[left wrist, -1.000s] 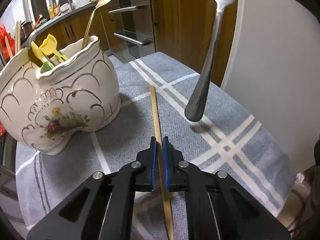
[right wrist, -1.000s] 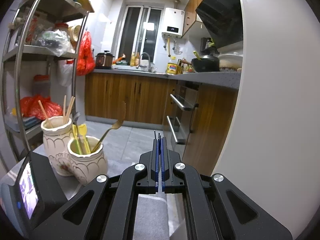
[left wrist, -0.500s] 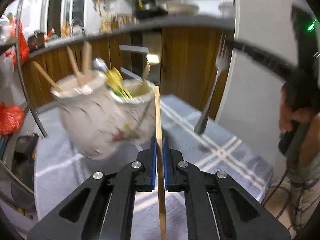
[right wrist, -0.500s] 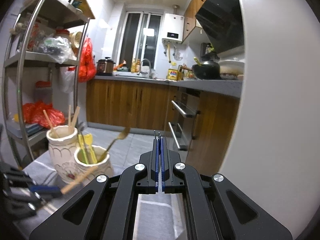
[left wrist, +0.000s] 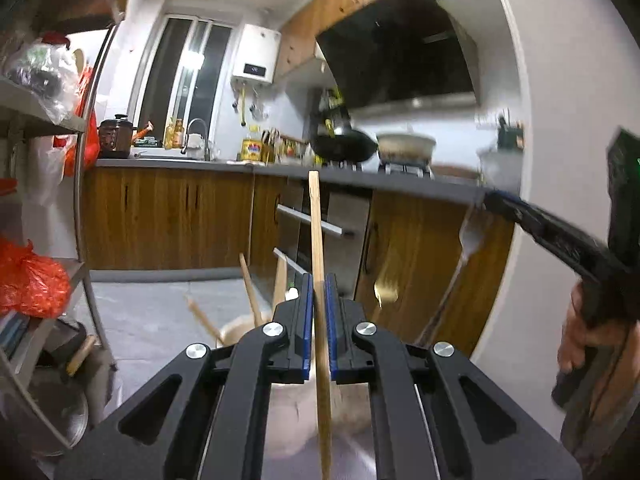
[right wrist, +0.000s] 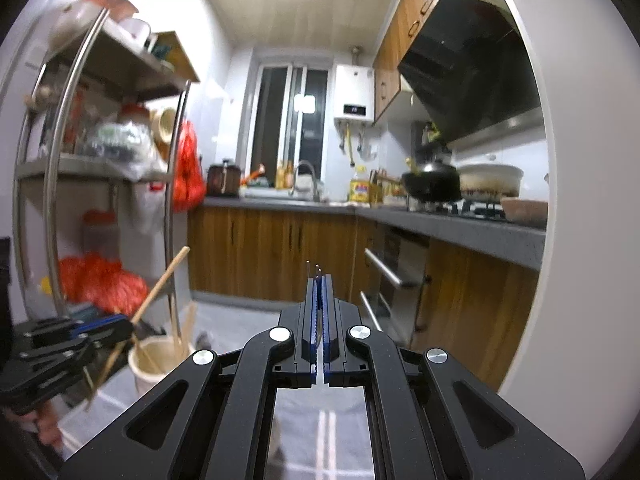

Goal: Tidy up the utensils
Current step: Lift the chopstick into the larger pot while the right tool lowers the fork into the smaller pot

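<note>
My left gripper (left wrist: 318, 282) is shut on a wooden chopstick (left wrist: 316, 220), which points up past the blue pads and runs back under the gripper. Just below and ahead of it, blurred, is the cream ceramic holder (left wrist: 236, 328) with other chopsticks sticking out. The right wrist view shows that holder (right wrist: 154, 364) at lower left, with the left gripper (right wrist: 128, 326) holding the slanted chopstick (right wrist: 164, 284) over it. My right gripper (right wrist: 319, 280) is shut on a silver fork (right wrist: 317, 269), only its tine tips showing. In the left wrist view the fork (left wrist: 470, 236) hangs handle-down from the right gripper (left wrist: 492, 200).
A grey cloth with white stripes (right wrist: 320, 420) covers the table below. A metal shelf rack (right wrist: 52, 184) with red bags stands at left. Wooden kitchen cabinets (right wrist: 272, 252) and an oven lie beyond. A white wall (right wrist: 576, 200) stands close on the right.
The left gripper has lifted the chopstick off the cloth and tilted up to near level, so the holder now sits low under it. The right gripper rose a little with the fork.
</note>
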Demonstrator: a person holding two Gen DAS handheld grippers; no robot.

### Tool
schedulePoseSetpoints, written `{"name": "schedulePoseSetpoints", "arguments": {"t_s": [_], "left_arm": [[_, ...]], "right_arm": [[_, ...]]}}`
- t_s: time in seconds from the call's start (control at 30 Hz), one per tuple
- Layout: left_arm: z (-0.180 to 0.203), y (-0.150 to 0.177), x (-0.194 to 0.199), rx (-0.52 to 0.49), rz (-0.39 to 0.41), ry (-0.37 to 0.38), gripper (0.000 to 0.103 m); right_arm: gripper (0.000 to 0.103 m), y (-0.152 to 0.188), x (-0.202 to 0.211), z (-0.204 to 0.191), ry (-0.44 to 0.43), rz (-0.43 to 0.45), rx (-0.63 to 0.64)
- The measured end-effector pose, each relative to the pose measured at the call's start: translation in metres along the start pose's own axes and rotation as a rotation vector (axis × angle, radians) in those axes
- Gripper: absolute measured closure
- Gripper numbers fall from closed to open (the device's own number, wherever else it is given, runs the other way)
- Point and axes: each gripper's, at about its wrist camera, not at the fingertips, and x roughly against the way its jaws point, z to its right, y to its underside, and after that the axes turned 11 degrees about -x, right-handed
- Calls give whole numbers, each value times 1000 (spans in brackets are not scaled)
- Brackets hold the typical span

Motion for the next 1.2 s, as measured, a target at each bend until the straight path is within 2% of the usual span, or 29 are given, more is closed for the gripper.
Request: {"name": "schedulePoseSetpoints", "arguments": {"t_s": [0.2,0.37,0.63,0.73,0.97,1.07,1.2], "left_arm": [[-20,-1,-34,53,46,13,97],[-19,6,-51,-5,54,-42,97],[-20,-1,-60,11,83,-19,97],[-21,-1,-66,4,86,-45,97],[-3,8,-68,-115,79,-79,97],[-3,12,-59,-116,68,-73,97],[-4,15,-46,-124,15,-79,97]], "right_arm": [[100,-3,-12,-3,33,62,-3],[100,9,-27,-6,47,57,17],[100,18,-34,-10,55,54,19],[100,23,-37,-12,67,68,24],[100,38,-51,-23,65,15,103],[100,41,-54,-25,44,-17,113],[100,44,-54,-27,7,-53,124]]}}
